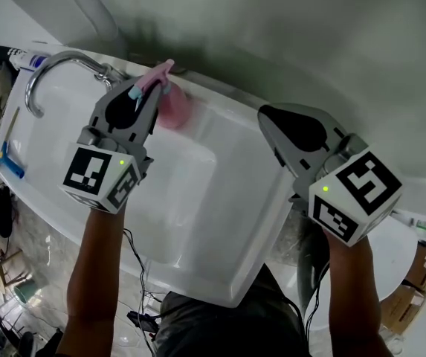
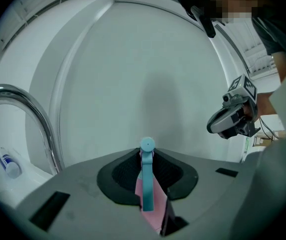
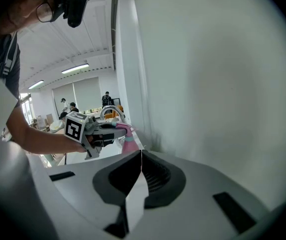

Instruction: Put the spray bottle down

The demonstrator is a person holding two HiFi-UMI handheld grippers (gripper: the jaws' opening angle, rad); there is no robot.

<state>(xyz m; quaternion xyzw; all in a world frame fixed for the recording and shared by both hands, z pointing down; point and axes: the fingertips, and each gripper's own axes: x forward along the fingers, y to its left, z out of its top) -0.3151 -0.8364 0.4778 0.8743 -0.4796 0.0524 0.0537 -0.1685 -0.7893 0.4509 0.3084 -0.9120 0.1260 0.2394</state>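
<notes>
The pink spray bottle [image 1: 175, 110] with a blue trigger hangs by its head over the back rim of the white sink [image 1: 198, 199], close to the grey wall. My left gripper [image 1: 152, 88] is shut on that head. In the left gripper view the blue nozzle [image 2: 147, 145] sticks up between the closed pads. The right gripper view shows the spray bottle [image 3: 129, 140] hanging from the left gripper [image 3: 95, 132]. My right gripper [image 1: 266, 116] is shut with nothing in it, to the right over the sink's edge. Its jaws [image 3: 141, 152] meet in a thin seam.
A chrome faucet [image 1: 53, 67] arches over the sink's left end, just left of the bottle. A tube [image 1: 28, 59] lies behind it and a blue-handled item [image 1: 10, 165] rests on the left rim. The wall [image 1: 287, 43] runs along the back. The floor below is cluttered.
</notes>
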